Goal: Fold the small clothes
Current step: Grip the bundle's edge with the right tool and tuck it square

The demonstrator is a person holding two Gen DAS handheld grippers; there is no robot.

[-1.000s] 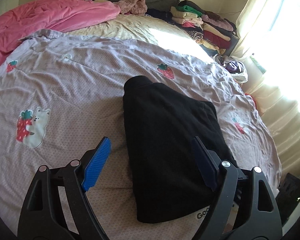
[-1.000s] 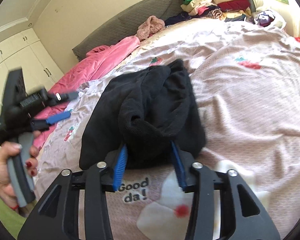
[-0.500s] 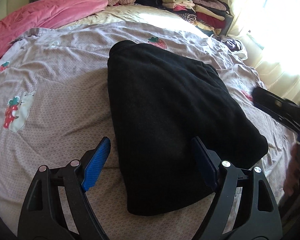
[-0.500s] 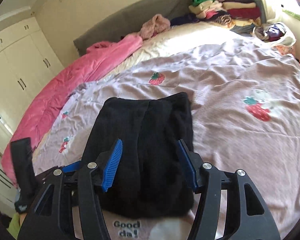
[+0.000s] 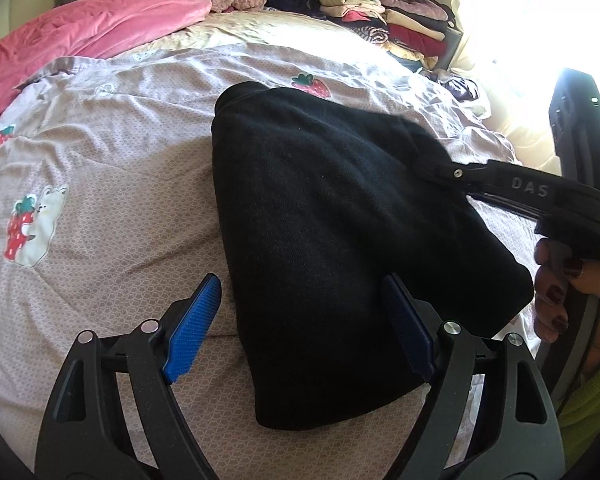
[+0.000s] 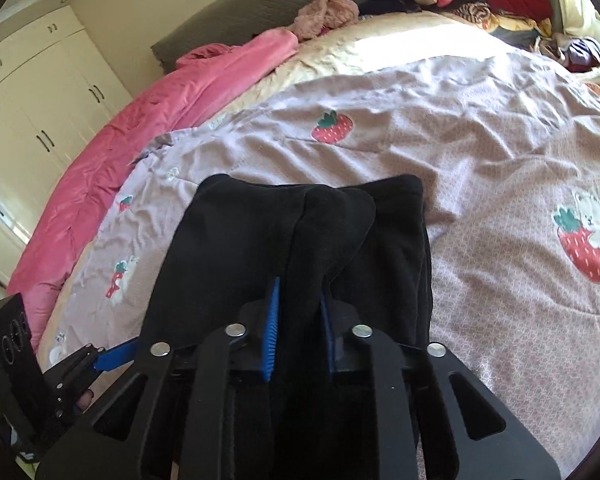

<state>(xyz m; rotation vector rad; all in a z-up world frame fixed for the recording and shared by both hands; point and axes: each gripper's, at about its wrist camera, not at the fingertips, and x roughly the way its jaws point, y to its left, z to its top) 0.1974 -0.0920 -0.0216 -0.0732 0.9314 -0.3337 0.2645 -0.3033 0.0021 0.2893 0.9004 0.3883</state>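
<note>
1. Your left gripper [image 5: 300, 320] hangs over the near edge of the black garment [image 5: 340, 232] with its jaws spread wide. One blue pad [image 5: 192, 328] sits over bare bedspread at 9 o'clock of that edge, and the other pad is over the black cloth.
2. Your right gripper [image 6: 299, 328] has its jaws pressed close on a raised fold of the black garment [image 6: 300, 240], pinching the cloth between the two blue pads.
3. In the left wrist view, your right gripper [image 5: 440, 172] reaches in from 3 o'clock, its tip on the garment's right edge, with your right hand [image 5: 556, 284] on the handle.
4. The garment lies folded near the middle of the lilac strawberry-print bedspread [image 5: 100, 168]. Its far end points to 12 o'clock, close to a strawberry patch [image 5: 310, 85].
5. A pink blanket [image 5: 80, 36] is bunched at 10 o'clock.
6. A stack of folded clothes [image 5: 384, 20] stands at 1 o'clock, well apart from the garment.
7. In the right wrist view, white cupboards [image 6: 32, 120] stand at 9 o'clock.
</note>
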